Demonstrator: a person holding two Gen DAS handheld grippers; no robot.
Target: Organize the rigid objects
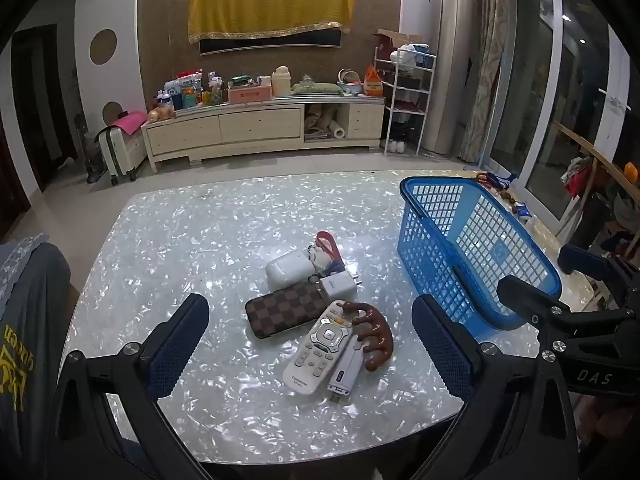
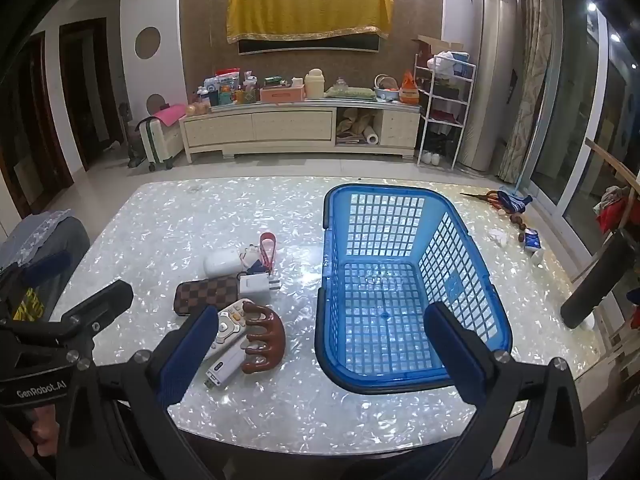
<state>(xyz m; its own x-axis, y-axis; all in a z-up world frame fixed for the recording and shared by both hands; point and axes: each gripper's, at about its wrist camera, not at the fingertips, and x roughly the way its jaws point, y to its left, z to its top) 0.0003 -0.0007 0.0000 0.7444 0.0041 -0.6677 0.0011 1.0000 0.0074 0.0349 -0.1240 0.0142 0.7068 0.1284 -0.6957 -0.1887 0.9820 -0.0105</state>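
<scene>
Left gripper [image 1: 310, 344] hangs above the near part of the table [image 1: 160, 248], jaws spread about as wide as they go, nothing btwn the pads, touching nothing. Right gripper [image 2: 320, 344] same: wide apart, empty, over the near rim of the basket [image 2: 404, 380].

Nearest of the pile: USB stick [image 1: 345, 374], lying flat just beside the remote [image 1: 318, 346]. Stick is prob light, stiff, thin, so hard to pinch off a glossy top; take it across its narrow sides. Remote: light, rigid plastic, smooth; grip across the width near mid-body. The brown wooden massager [image 1: 372, 336] rests partly on the stick and against the remote. Looks stiff and a bit heavier, and the knobs give purchase, so it should lift first, by the curved back.

Behind: checkered case [image 1: 286, 310], flat, likely a bit grippy; take by the long edges. Charger plug [image 1: 339, 286] is blocky, hard, easy to grasp across the body, not the prongs. Farthest: white earbud case [image 1: 290, 266] w/ red strap [image 1: 330, 244]. It's rounded, slick, may squirt out; squeeze across flat faces.

Basket sits right of the pile, near it, empty.
</scene>
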